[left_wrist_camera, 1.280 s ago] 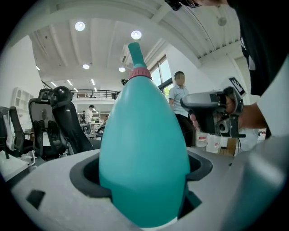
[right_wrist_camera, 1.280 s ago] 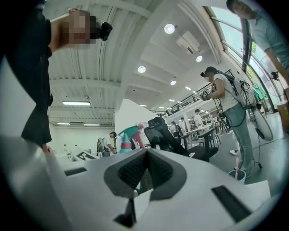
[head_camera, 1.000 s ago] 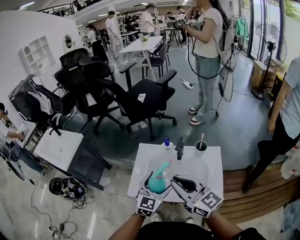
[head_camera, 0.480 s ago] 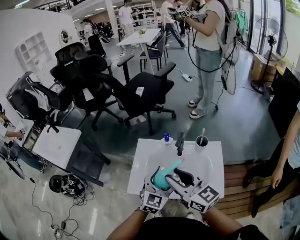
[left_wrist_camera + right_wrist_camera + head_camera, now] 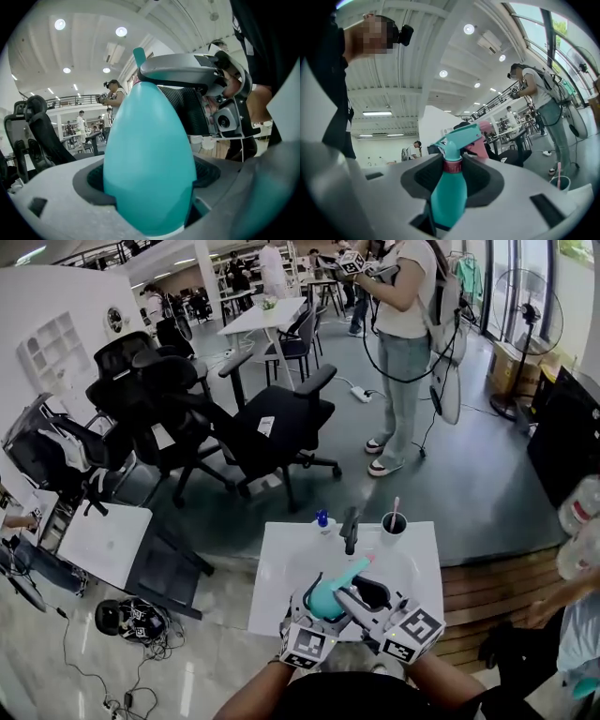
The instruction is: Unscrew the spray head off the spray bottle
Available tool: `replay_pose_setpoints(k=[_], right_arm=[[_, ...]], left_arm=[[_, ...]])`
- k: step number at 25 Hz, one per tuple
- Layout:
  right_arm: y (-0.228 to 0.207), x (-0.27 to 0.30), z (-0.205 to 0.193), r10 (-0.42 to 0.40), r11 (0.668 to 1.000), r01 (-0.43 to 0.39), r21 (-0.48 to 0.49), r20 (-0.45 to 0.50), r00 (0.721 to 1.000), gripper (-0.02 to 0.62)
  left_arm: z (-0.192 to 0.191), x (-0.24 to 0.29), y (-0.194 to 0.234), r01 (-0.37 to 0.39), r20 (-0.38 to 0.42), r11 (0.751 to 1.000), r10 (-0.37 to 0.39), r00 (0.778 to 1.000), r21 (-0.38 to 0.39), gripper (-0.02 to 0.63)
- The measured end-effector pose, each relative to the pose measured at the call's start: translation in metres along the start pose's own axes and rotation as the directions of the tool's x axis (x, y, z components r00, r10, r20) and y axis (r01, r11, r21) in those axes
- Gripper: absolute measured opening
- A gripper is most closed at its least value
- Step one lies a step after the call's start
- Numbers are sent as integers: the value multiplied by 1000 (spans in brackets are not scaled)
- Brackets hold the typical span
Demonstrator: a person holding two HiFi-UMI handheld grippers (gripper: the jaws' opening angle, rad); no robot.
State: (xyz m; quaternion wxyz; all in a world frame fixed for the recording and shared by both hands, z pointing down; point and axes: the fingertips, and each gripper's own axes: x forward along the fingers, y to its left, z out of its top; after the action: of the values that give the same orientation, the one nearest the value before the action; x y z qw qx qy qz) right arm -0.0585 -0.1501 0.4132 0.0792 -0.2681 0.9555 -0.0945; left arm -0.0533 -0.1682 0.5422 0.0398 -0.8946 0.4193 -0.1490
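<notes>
A teal spray bottle (image 5: 322,597) hangs tilted over the white table (image 5: 281,563), its spray head (image 5: 353,569) pointing up and right. My left gripper (image 5: 314,613) is shut on the bottle's round body (image 5: 150,154), which fills the left gripper view. My right gripper (image 5: 360,602) sits around the neck. In the right gripper view the pink collar (image 5: 452,165) stands between the two dark pads (image 5: 483,176) under the teal spray head (image 5: 460,136). Those jaws are closing, and gaps still show beside the neck.
At the table's far edge stand a small blue-capped bottle (image 5: 322,520), a dark upright object (image 5: 350,529) and a cup with a stick (image 5: 393,521). Black office chairs (image 5: 272,427) and a standing person (image 5: 403,343) are beyond. A wooden platform (image 5: 478,587) lies right.
The bottle has tilted further to the right. My right gripper has moved in from beside the bottle onto its neck. The left gripper still holds the body.
</notes>
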Motion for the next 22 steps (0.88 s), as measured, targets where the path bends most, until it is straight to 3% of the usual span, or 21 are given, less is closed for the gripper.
replay_pose_setpoints(k=[6, 9, 11, 14, 17, 18, 20, 22], right_arm=[[-3, -7, 5, 56, 998, -56, -15, -15, 998, 132], [3, -13, 6, 121, 992, -122, -46, -14, 993, 130], [10, -19, 6, 206, 976, -206, -64, -10, 978, 132], [25, -32, 8, 381, 921, -382, -82, -25, 924, 133], [40, -45, 11, 526, 839, -532, -115, -76, 847, 135], [42, -47, 13, 546, 824, -553, -122, -84, 833, 135], [42, -44, 18, 532, 835, -536, -124, -67, 844, 138], [34, -39, 22, 461, 878, -460, -131, -25, 887, 143]], left_arm=[[13, 3, -12, 63, 26, 998, -62, 998, -8, 463], [19, 2, -23, 149, 53, 989, -149, 987, -13, 463], [22, -1, -35, 240, 79, 971, -238, 968, -16, 463], [30, -12, -54, 356, 112, 934, -356, 928, 18, 463], [37, -21, -70, 410, 135, 910, -415, 900, 65, 463], [38, -22, -72, 413, 143, 908, -419, 897, 67, 463], [41, -20, -68, 386, 159, 921, -388, 908, 48, 463], [43, -15, -53, 315, 171, 949, -312, 935, 13, 463]])
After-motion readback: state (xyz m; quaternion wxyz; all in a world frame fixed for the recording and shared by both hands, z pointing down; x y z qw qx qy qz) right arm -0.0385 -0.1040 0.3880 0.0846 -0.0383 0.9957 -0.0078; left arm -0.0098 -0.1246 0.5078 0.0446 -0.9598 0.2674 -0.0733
